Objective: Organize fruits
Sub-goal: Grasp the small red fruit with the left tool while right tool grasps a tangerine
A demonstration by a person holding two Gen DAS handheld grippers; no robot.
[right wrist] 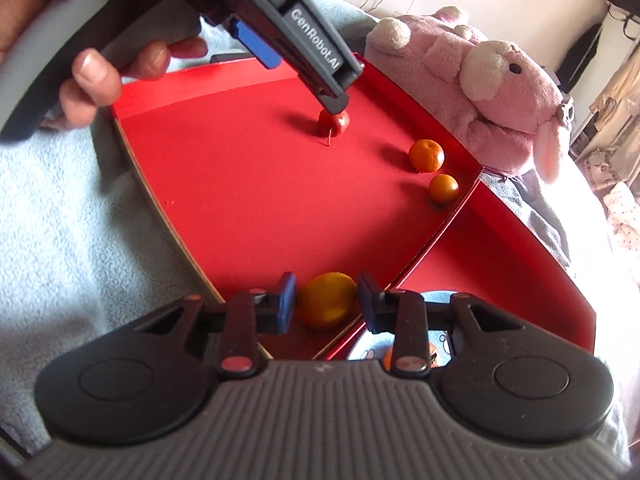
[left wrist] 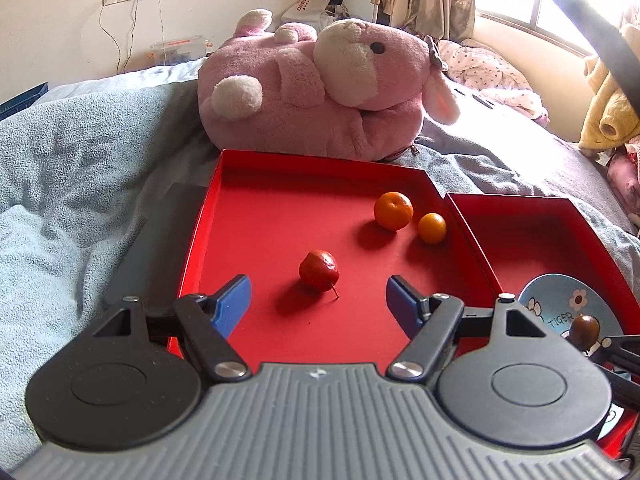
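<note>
On the bed [left wrist: 72, 168], covered by a pale blue blanket, lie two shallow red trays side by side, with a large pink plush toy [left wrist: 320, 84] lying just beyond the far edge of the bigger one. The large red tray [left wrist: 280, 208] holds a small red fruit [left wrist: 319, 271] with a thin stalk near its middle, and two orange fruits near its far right corner: a bigger tangerine [left wrist: 393, 211] and, just beside it nearer the right wall, a smaller orange fruit [left wrist: 432, 228]. The left hand-held gripper [left wrist: 318, 300] hangs over the near part of this tray with its blue fingers well apart and nothing between them; the red fruit sits just ahead of the gap. A person's hand [right wrist: 96, 80] grips its handle in the right wrist view. The right hand-held gripper [right wrist: 326, 300] is at the near right edge of the large tray, its fingers drawn close on either side of a yellow-orange fruit [right wrist: 328, 300]; the left pad is against the fruit, while whether the right pad touches it cannot be told. The smaller red tray [left wrist: 532, 232] on the right carries a pale blue patterned plate [left wrist: 560, 304] near its front, with a dark brown fruit [left wrist: 584, 330] on it.
</note>
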